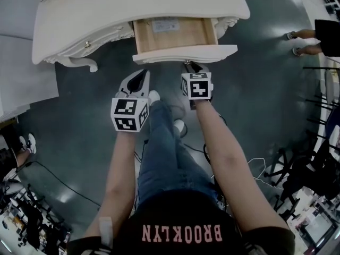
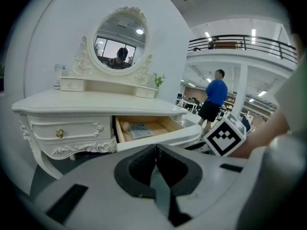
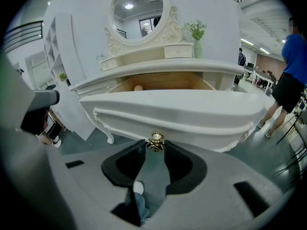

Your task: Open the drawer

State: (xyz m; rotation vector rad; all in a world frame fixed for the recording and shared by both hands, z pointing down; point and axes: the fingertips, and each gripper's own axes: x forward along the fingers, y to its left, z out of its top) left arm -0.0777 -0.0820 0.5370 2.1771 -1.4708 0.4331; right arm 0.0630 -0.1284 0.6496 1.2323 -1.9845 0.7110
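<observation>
The left tongs (image 2: 156, 148) are closed on nothing and hang in the air, short of the drawer (image 3: 172, 111). The right tongs (image 3: 155, 146) grip the gold knob (image 3: 155, 141) at the middle of the drawer's front. The drawer stands well out from under the white counter (image 1: 106, 9), with a paper (image 1: 167, 25) lying inside. An oval mirror (image 2: 120, 41) stands at the back of the counter.

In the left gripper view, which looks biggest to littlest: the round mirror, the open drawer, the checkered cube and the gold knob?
1. Round mirror and open drawer: too alike to rank.
2. Checkered cube, but it sits nearer the camera, so it looks bigger than it is.
3. Gold knob, the tiniest.
</observation>
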